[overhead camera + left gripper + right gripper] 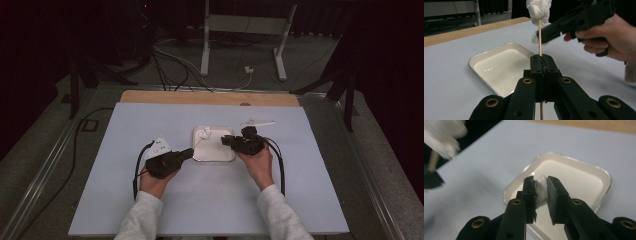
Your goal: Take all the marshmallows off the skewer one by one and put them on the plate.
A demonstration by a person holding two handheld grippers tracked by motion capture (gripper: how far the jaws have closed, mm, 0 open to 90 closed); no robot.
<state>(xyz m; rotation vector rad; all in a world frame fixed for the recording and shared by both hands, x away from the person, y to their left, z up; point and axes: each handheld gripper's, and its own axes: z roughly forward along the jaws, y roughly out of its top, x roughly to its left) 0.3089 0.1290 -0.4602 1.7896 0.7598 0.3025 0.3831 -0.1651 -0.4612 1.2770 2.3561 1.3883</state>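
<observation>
Left gripper view: your left hand-held gripper point(541, 62) clamps the wooden skewer point(540, 37) upright beside the tray point(481, 75). Your right hand-held gripper point(541, 185) pinches a white marshmallow piece point(542, 192) over the tray.

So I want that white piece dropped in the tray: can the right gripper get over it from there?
Probably yes. The right gripper, holding the white piece, already hangs over the tray, whose inside lies bare, and the left gripper with its skewer stands off to the side.

cream tray point(499, 67), white marshmallow point(539, 8), black claw point(541, 185)
</observation>
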